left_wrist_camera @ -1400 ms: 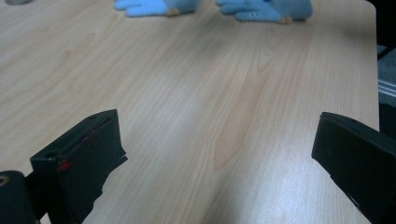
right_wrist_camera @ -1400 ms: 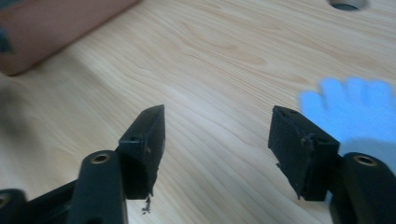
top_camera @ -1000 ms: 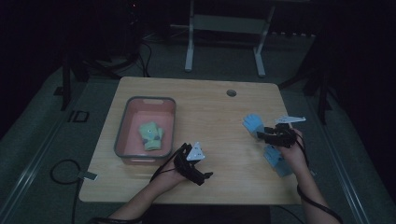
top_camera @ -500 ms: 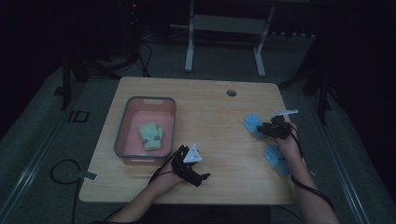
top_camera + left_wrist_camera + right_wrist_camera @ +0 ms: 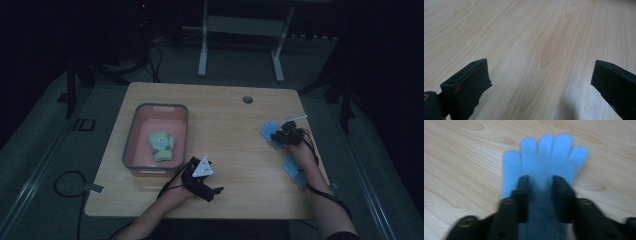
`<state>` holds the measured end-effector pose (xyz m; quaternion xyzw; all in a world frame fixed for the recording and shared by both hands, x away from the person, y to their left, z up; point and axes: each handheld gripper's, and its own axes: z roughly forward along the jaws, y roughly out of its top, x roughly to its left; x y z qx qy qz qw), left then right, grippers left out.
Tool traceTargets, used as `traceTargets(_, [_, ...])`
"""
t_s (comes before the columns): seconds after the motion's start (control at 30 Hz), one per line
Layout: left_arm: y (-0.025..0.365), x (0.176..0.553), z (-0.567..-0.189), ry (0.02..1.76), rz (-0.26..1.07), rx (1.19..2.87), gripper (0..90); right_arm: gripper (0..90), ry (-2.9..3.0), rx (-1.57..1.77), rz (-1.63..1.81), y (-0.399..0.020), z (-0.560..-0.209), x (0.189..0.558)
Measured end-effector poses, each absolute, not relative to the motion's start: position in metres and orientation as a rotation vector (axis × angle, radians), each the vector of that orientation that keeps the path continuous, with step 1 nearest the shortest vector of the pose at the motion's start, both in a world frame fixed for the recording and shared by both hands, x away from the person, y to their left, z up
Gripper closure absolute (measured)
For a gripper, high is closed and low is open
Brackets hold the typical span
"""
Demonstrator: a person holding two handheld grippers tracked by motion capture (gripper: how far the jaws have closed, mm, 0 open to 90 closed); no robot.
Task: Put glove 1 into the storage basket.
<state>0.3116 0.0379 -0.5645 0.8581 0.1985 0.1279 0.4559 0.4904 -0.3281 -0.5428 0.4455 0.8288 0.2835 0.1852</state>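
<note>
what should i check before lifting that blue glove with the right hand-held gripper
1. Jaws on the blue glove: ok, the right hand-held gripper pinches its palm, jaws narrowed with fabric between.
2. Grip firmness: cannot tell, the view is blurred.
3. Second blue glove out of the way: ok, it lies apart, nearer the person.
4. Left hand-held gripper: ok, open over bare table, holding nothing.
5. Room in the pink bin: ok, beside the green gloves.

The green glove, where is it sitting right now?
In the high view, the green glove lies inside the pink bin on the table's left half, just beyond the left gripper.
</note>
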Motion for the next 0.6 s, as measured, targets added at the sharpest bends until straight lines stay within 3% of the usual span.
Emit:
traceTargets(0.07, [0.038,0.312,-0.566,0.49,0.315,2.128,2.0,78.8,2.337,1.26,0.775,-0.324,-0.542,0.489])
traceTargets(0.33, [0.038,0.31,-0.568,0.501,0.316,2.114,2.0,87.0,2.275,1.406,0.724,-0.315,-0.531,0.486])
traceTargets(0.6, [0.04,0.31,-0.567,0.509,0.326,2.102,1.9,87.4,2.216,1.362,0.826,-0.291,-0.485,0.451])
